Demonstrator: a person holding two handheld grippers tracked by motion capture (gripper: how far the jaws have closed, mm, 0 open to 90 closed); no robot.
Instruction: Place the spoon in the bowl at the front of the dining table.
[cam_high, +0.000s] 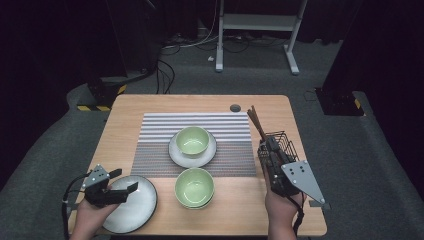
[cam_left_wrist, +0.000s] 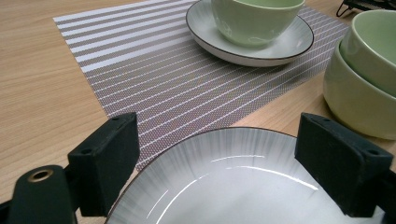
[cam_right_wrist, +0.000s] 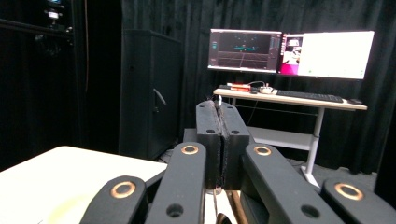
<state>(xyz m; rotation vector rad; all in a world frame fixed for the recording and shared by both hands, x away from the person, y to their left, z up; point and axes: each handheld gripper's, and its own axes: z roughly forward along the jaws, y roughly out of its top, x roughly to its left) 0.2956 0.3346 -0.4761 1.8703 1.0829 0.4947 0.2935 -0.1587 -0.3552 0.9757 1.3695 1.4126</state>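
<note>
Chopsticks (cam_high: 256, 122) upright in wire basket (cam_high: 281, 142), clamped by closed right hand-held gripper (cam_high: 270, 145); grey plate (cam_high: 131, 205) between open left hand-held gripper (cam_high: 123, 181) jaws, counter's 7 o'clock.

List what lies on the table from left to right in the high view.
Left gripper → grey plate → stacked green bowls → right gripper → wire basket.

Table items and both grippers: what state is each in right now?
Left gripper: open, jaws either side of the near plate's rim.
Right gripper: shut, at the wire basket.
Near plate: flat on the table, empty.
Far plate: on the striped placemat, bearing a bowl.
Far green bowl: upright, empty.
Stacked green bowls: nested, upright.
Wire basket: upright, chopsticks sticking out.
</note>
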